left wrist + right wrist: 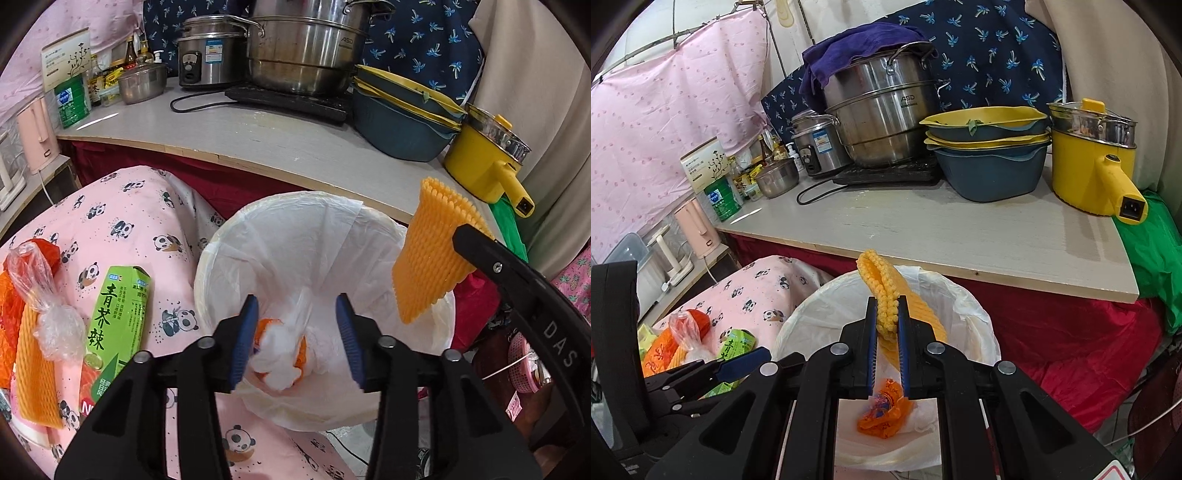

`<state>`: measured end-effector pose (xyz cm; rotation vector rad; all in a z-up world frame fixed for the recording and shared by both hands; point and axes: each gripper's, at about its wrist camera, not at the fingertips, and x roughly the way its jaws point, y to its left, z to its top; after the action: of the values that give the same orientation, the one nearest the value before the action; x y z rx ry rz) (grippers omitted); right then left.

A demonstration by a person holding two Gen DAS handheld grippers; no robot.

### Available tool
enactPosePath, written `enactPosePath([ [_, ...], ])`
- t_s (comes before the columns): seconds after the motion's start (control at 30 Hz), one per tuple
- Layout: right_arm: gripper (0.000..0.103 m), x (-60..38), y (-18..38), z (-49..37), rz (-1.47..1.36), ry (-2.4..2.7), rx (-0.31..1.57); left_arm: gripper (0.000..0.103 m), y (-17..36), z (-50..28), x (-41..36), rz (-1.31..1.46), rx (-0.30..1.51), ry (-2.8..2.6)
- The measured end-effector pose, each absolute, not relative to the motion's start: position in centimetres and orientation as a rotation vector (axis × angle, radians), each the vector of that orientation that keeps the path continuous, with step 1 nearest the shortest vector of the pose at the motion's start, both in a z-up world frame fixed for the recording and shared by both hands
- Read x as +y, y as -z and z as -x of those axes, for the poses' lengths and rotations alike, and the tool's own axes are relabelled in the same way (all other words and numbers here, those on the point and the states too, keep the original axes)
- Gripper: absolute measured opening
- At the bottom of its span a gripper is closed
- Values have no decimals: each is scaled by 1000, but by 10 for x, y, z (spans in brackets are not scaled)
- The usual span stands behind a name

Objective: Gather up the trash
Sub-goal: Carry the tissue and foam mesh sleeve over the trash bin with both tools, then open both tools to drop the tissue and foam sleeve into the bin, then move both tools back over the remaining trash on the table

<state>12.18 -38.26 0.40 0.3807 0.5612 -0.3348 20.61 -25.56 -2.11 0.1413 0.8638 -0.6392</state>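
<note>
A white bin with a plastic liner (229,251) stands below me and holds crumpled white and orange wrappers (280,354). My left gripper (297,338) is open and empty over the bin. My right gripper (887,345) is shut on an orange foam fruit net (882,295), which also shows in the left wrist view (428,258), held above the bin rim (979,314). An orange wrapper (886,413) lies in the bin. On the panda cloth at left lie a green wasabi box (118,321), a knotted clear bag (48,302) and another foam net (37,384).
A counter (258,136) behind the bin carries steel pots (306,48), a rice cooker (207,55), stacked blue and yellow basins (402,114) and a yellow electric pot (480,162). A pink kettle (37,136) stands at left. Red cloth hangs under the counter.
</note>
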Motion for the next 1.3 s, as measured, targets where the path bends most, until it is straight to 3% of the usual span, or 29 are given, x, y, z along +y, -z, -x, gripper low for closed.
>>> enactPosePath([
  [0.3, 11, -375, -4, -139, -363, 310, 568, 51, 18, -213, -237, -123, 851, 578],
  [0.4, 22, -373, -3, -143, -364, 308, 574, 52, 18, -214, -230, -125, 846, 553],
  [0.47, 37, -372, -4, -144, -365, 309, 569, 61, 18, -214, -225, -123, 837, 530],
  [0.57, 45, -368, -7, -143, -357, 308, 561, 62, 14, -212, -217, -123, 821, 510],
  [1.1, 49, -317, -34, -140, -304, 214, 541, 62, -20, -201, -150, -39, 763, 420],
  [1.3, 56, -289, -44, -136, -282, 177, 531, 63, -27, -195, -118, -14, 751, 368],
])
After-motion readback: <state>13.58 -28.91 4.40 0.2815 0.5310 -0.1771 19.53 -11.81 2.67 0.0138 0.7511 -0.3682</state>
